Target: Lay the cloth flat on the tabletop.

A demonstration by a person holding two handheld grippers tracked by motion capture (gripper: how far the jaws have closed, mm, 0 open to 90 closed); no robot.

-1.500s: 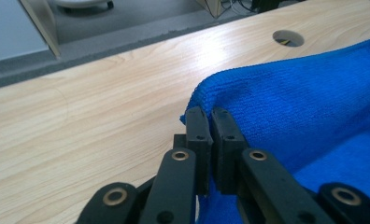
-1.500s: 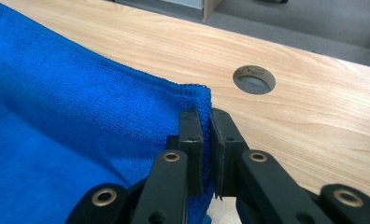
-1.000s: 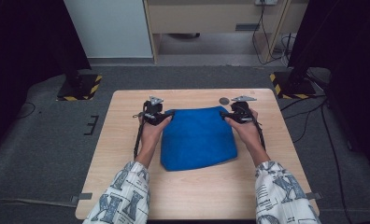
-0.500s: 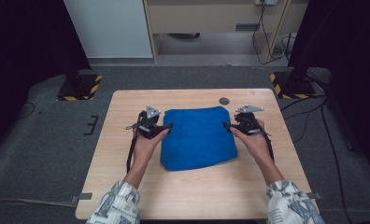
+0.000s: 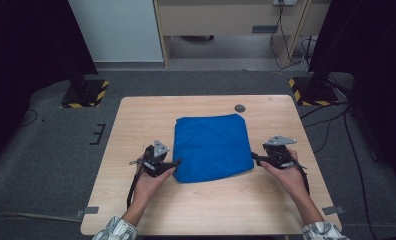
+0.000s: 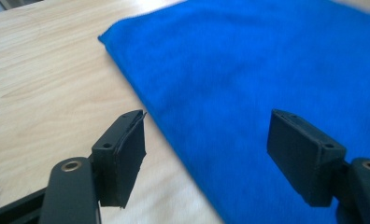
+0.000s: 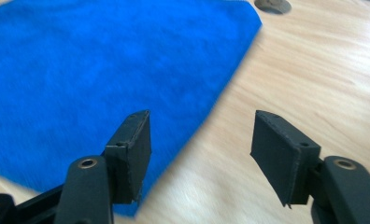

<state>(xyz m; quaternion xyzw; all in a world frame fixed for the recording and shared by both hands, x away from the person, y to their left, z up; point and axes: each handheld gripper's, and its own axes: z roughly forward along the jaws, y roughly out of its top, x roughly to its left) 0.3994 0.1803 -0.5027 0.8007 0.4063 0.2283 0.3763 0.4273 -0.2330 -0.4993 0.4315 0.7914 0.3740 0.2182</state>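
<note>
cloth: A blue cloth [image 5: 212, 147] was seen lying flat, folded to a rough square, in the middle of the table [image 5: 136, 125]; its near corners lay close to both tools.
left tool: The left tool [image 5: 172, 163] was held at the cloth's near left corner. In the left gripper view its jaws stood wide and had just been opening, one over bare wood and one over the cloth [image 6: 267, 70], with the edge between them but not pressed.
right tool: The right tool [image 5: 254, 158] was held at the near right corner. Its jaws stood wide apart after having just been closing somewhat; the cloth's edge [image 7: 103, 70] ran between them, ungripped.
step: A grasp of both near corners was judged to be in preparation, likely for another fold.
risk: Only the top layer might be caught if the jaws were shut too high, so the fold would come apart. A corner might be pushed and bunched if a lower jaw were slid in along the wood. Uneven grips could skew the fold.
beyond: A small round disc [image 5: 240, 108] was seen past the cloth's far right corner.
</note>
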